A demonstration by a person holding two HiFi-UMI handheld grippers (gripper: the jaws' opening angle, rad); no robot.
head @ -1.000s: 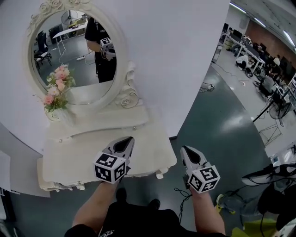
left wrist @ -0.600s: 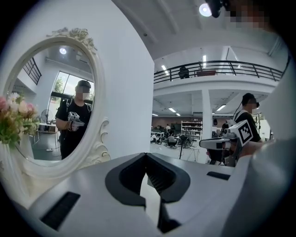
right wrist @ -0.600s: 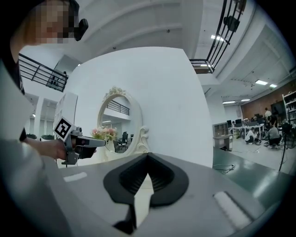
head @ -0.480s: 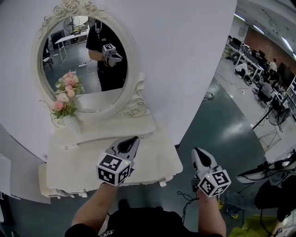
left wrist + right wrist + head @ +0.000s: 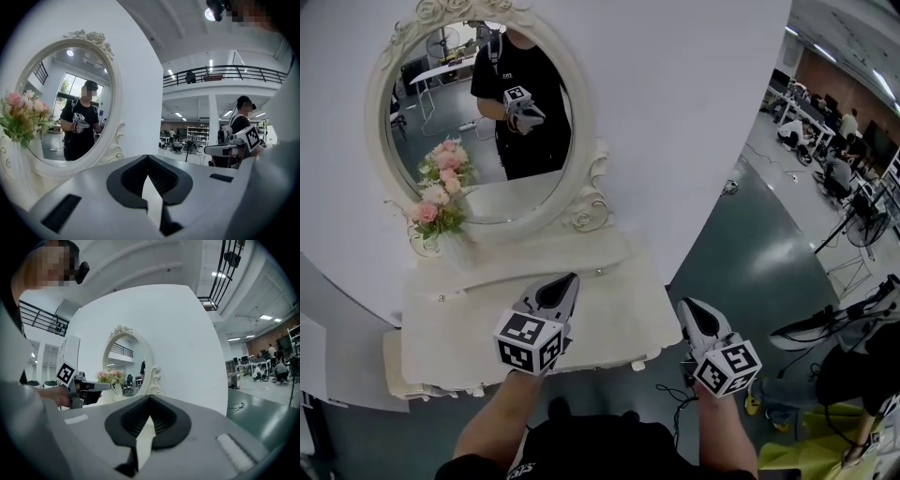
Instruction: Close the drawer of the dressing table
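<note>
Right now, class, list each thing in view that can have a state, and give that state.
Left tongs: shut, empty.
Right tongs: shut, empty.
Drawer fronts: flush with the dressing table, none pulled out.
Flowers: upright, at the mirror's left rim.

Ur head cam looks steeply down on the dressing table (image 5: pixel 487 314); both gripper cams face level, near it, sharing its mirror (image 5: pixel 478 122).

Oval white-framed mirror (image 5: pixel 582 122) stands at the white dressing table's (image 5: pixel 609 305) back edge, pink flower bouquet (image 5: pixel 441 192) in the back left corner, left gripper (image 5: pixel 570 280) over the front edge, right gripper (image 5: pixel 684 306) off the front right corner.
</note>
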